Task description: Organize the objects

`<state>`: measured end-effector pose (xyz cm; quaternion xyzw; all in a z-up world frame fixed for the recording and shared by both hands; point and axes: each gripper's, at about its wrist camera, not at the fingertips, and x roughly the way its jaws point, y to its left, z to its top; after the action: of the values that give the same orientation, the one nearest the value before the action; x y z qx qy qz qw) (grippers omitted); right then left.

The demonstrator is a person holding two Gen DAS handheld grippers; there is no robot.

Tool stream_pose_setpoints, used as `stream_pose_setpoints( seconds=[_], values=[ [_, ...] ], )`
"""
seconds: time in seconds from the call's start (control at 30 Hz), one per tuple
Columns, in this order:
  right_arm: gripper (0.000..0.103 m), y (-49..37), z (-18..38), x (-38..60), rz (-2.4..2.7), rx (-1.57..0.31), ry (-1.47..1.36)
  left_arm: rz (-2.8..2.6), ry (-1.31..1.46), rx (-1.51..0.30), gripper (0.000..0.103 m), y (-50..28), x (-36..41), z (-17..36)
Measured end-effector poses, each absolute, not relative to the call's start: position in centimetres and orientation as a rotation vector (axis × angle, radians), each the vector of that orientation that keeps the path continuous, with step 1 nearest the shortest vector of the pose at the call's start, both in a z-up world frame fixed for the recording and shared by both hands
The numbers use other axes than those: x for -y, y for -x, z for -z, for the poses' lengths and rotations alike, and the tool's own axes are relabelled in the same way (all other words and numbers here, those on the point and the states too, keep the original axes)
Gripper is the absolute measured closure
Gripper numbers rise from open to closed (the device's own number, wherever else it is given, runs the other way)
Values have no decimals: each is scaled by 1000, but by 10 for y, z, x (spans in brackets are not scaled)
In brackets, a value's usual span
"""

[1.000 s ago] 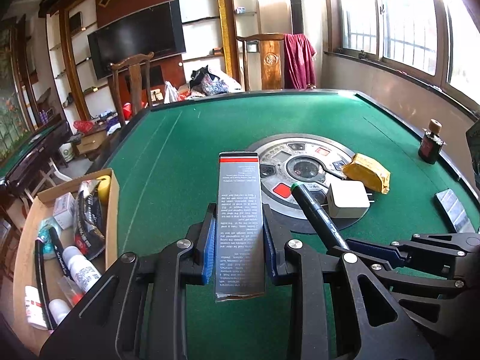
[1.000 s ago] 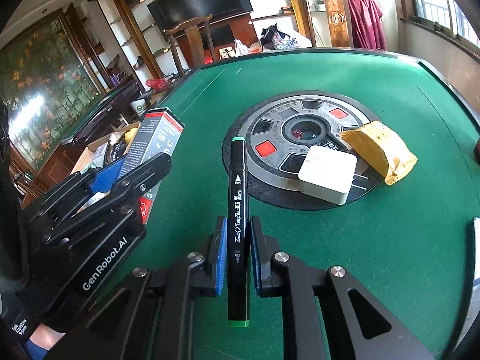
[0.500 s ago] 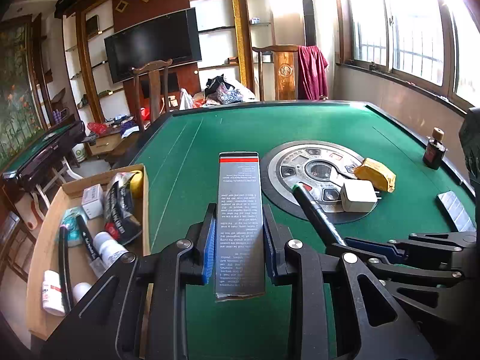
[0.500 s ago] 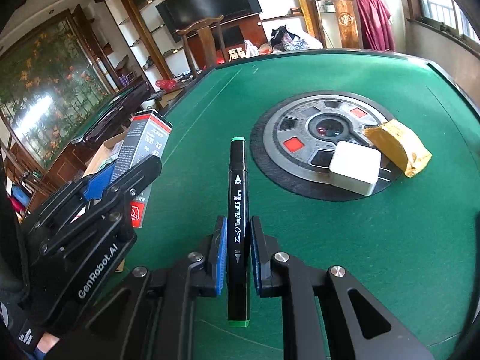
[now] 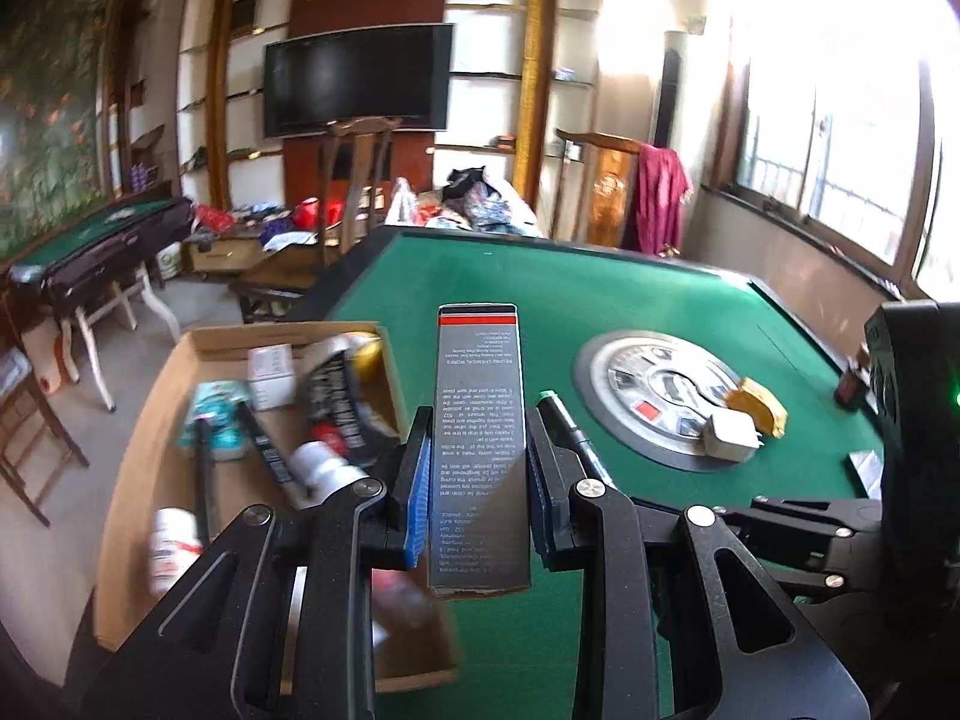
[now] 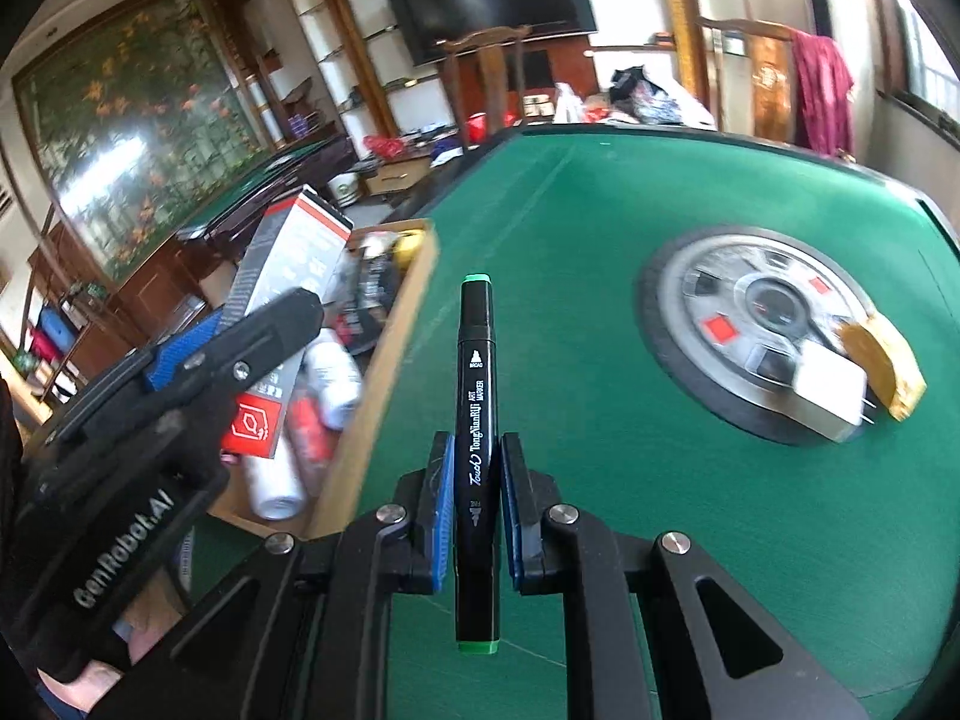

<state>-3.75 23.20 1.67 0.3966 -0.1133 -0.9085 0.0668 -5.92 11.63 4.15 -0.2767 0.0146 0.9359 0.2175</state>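
My left gripper (image 5: 478, 489) is shut on a tall grey box (image 5: 478, 432) with a red stripe, held in the air by the table's left edge, next to the cardboard box (image 5: 150, 420). The grey box also shows in the right wrist view (image 6: 282, 288). My right gripper (image 6: 475, 498) is shut on a black marker (image 6: 476, 420) with green ends, held above the green felt to the right of the cardboard box (image 6: 384, 372). The marker's tip shows in the left wrist view (image 5: 564, 426).
The cardboard box holds bottles, packets and pens. On the green table (image 5: 600, 300) lies a round metal centre panel (image 5: 660, 396) with a white charger (image 5: 732, 438) and a yellow packet (image 5: 759, 414). A small dark bottle (image 5: 849, 384) stands at the right edge.
Both grippers have lifted and swung left toward the cardboard box, still holding the grey box and the marker. The centre panel has slid to the right in both views.
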Motion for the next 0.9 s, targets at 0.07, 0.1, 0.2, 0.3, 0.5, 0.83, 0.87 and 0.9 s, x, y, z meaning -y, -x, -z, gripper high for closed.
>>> stream_pose_setpoints(
  seconds=[0.07,0.1,0.2,0.3,0.5,0.83,0.87,0.9],
  values=[
    [90,44,-19,-219,2723,314,-1186,-2613,785,5,76,66,-96,-42],
    [90,50,-19,-206,2710,286,-1188,-2625,796,19,76,69,-89,-41],
    [90,64,-18,-183,2682,248,-1191,-2662,843,72,76,79,-60,-34],
    [90,78,-13,-161,2651,228,-1206,-2688,899,129,76,90,-37,-25],
    [90,104,-1,-132,2631,177,-1239,-2703,1008,209,76,110,-9,-3],
    [90,131,3,-123,2633,187,-1263,-2694,1103,264,76,129,6,17],
    [90,135,2,-123,2631,195,-1266,-2689,1110,264,76,131,6,18],
    [90,140,2,-122,2628,203,-1271,-2685,1115,263,76,132,5,19]
  ],
)
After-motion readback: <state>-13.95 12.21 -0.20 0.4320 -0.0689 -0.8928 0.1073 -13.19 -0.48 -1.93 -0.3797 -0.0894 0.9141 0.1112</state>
